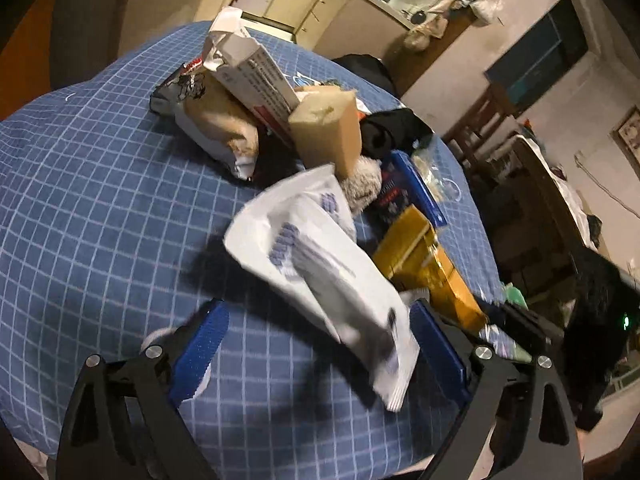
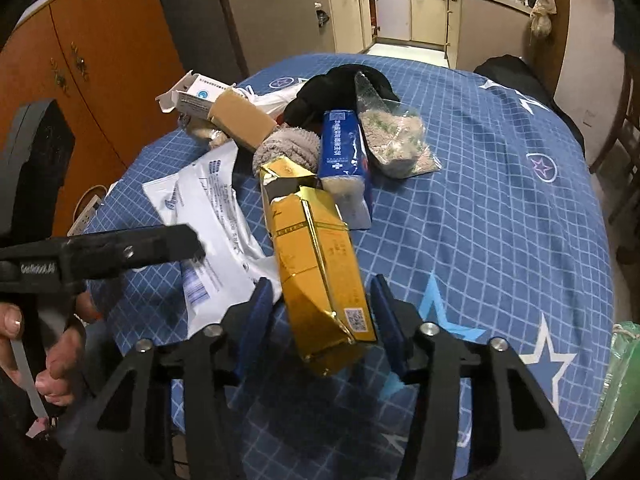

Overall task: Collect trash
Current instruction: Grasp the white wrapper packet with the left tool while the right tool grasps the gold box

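Observation:
A pile of trash lies on the blue checked tablecloth [image 1: 88, 208]. My left gripper [image 1: 316, 344] is open, with a white plastic mailer bag [image 1: 320, 272] lying between its blue pads and leaning against the right one. In the right wrist view the same white bag [image 2: 216, 216] lies at the left. My right gripper [image 2: 320, 312] is open around the near end of a gold carton [image 2: 316, 264], pads close to its sides; I cannot tell if they touch. The gold carton [image 1: 428, 264] also shows in the left wrist view.
The pile holds a white torn box [image 1: 252, 68], a tan box [image 1: 328, 132], a bread bag [image 1: 216, 128], a grey fluffy ball [image 2: 288, 148], a blue box [image 2: 344, 152], a clear bag of grains [image 2: 396, 136] and black cloth [image 2: 336, 88]. A green bag [image 2: 616, 392] sits at the right edge.

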`<state>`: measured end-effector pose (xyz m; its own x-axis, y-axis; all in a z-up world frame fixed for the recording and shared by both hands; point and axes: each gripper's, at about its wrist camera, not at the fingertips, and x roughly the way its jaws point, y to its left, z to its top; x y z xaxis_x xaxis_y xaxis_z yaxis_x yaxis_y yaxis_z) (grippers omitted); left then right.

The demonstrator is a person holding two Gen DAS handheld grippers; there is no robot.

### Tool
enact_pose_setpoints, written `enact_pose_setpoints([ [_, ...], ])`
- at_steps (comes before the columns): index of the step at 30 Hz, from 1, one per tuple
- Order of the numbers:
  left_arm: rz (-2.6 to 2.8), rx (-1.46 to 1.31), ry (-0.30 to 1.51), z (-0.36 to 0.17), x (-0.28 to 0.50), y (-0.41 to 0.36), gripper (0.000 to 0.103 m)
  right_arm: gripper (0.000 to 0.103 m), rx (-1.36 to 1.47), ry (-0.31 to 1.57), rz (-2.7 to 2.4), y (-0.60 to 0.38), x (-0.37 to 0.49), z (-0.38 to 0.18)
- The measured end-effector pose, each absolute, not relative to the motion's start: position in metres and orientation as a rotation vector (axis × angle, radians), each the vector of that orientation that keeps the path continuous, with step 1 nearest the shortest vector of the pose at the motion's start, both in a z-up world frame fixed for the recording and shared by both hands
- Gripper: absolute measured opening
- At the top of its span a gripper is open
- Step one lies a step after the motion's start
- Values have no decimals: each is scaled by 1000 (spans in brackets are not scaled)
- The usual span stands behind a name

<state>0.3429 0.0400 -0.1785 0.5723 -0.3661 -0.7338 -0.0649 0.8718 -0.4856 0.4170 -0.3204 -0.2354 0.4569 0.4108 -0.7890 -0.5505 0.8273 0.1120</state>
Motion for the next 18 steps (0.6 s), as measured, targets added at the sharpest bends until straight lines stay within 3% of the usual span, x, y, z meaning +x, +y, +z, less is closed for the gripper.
enact_pose_setpoints([
  [4,-147,-490,951,-180,356,36,84,35,-132,923,605,-320,415,-241],
  [8,-142,-488,947,-178,360,31,76,34,-104,915,612,-321,415,-241],
  [10,-161,-501,950,-178,355,35,59,33,-92,909,614,-320,412,-240],
  [18,-184,-510,940,-176,345,40,43,33,-60,865,600,-328,405,-227],
])
